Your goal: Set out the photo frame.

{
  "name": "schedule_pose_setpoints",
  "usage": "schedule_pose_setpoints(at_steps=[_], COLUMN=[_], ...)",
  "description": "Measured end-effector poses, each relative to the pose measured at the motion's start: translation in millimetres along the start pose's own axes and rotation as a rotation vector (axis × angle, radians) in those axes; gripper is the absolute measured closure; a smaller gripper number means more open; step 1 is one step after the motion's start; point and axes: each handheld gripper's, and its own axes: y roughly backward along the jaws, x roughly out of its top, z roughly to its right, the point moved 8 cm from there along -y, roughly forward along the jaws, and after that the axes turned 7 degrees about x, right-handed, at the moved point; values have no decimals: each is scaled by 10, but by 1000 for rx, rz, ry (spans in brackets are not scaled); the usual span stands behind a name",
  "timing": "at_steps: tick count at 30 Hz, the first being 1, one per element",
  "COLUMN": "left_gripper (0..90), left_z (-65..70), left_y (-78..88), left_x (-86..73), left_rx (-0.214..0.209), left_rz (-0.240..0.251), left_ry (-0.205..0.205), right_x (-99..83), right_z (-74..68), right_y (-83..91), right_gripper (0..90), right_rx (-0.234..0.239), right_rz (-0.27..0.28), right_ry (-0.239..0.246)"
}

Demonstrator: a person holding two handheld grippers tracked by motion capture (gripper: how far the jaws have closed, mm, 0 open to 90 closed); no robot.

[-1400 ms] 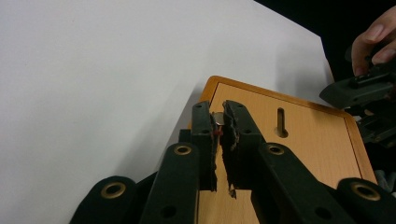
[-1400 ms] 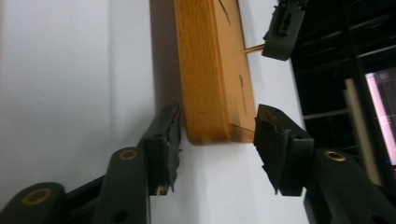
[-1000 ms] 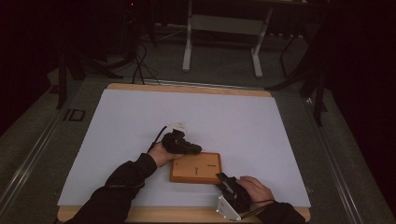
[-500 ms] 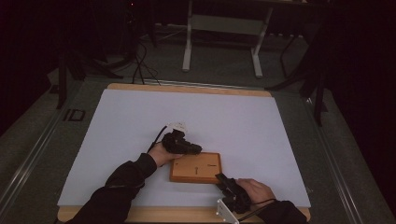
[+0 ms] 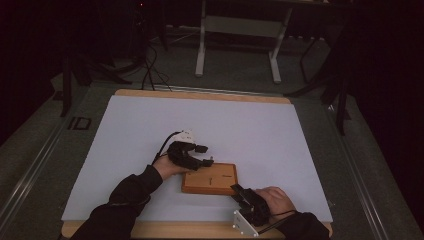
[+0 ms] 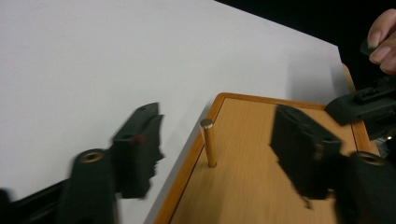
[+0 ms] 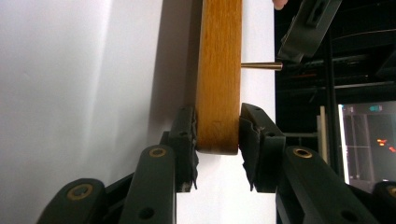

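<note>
A flat wooden board (image 5: 210, 178) lies on the white sheet near the table's front. A thin brass peg (image 6: 208, 142) stands upright near the board's edge (image 6: 261, 177). My left gripper (image 6: 219, 149) is open, one jaw on each side of the peg and not touching it; from above, the left gripper (image 5: 204, 155) hovers at the board's far left corner. My right gripper (image 7: 218, 140) is shut on the board's edge (image 7: 218, 74), one jaw on each face. In the high view the right gripper (image 5: 239, 191) sits at the board's near right corner.
The white sheet (image 5: 150, 125) covers most of the wooden table (image 5: 200, 93). A metal stand (image 5: 240, 25) and cables (image 5: 150, 65) are on the dark floor beyond the far edge. A lit screen (image 7: 369, 135) shows past the table.
The right gripper has shifted slightly at the board's near right corner. The left gripper and the board have hardly moved.
</note>
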Motion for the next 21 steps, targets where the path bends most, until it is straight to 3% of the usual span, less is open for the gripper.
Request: schedule_pose_setpoints(at_steps=[3,8,9,13,21], left_gripper=[142,75,64,62,60], left_z=[9,-36,-59,-110,-108], left_y=[141,295,380,533,779], left_x=[-9,-35,-39,-102,-214], left_rx=[7,70,92,153,184], left_rz=[15,36,74,83,91], left_ry=[-21,-46,-45,-60,-52], right_x=[1,-4,-2,-18,-51], right_z=[46,136,143,214,400], right_y=[11,29,28,37,45], right_gripper=[683,688,688,687,692], right_rx=[13,32,37,86,158], right_rz=[15,16,24,27,47], right_ry=[-18,-39,-50,-53,-132])
